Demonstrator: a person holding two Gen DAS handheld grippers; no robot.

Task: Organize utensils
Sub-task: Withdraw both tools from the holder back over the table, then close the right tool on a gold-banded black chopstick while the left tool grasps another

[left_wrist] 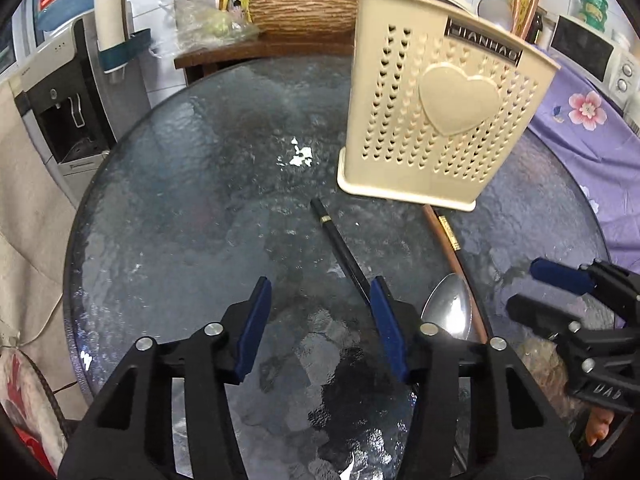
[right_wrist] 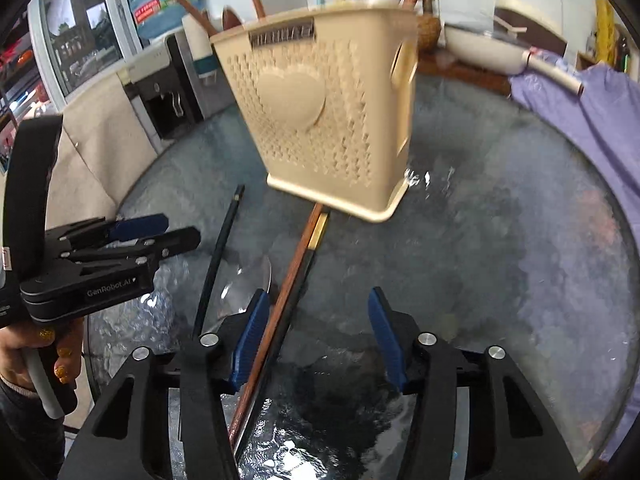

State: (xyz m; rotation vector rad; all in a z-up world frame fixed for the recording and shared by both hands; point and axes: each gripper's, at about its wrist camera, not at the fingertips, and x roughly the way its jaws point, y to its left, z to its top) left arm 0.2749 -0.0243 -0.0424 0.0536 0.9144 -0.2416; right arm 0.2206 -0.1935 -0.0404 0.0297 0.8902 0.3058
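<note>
Round dark glass counter (left_wrist: 180, 208), water dispenser (left_wrist: 68, 108) beyond. Beige holder (left_wrist: 440, 120) upright, utensils inside. Black chopstick (left_wrist: 344, 256), brown chopsticks (right_wrist: 296, 264), spoon (left_wrist: 450, 312) lie loose in front. Left claw (left_wrist: 320, 328), right claw (right_wrist: 316, 332) both open, empty.

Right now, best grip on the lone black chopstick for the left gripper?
Take the black chopstick mid-shaft, from above, fingers straddling it crosswise. It lies flat on the glass table, alone, with bare glass on both sides there. Its near end runs under the open left gripper, beside the spoon.
</note>
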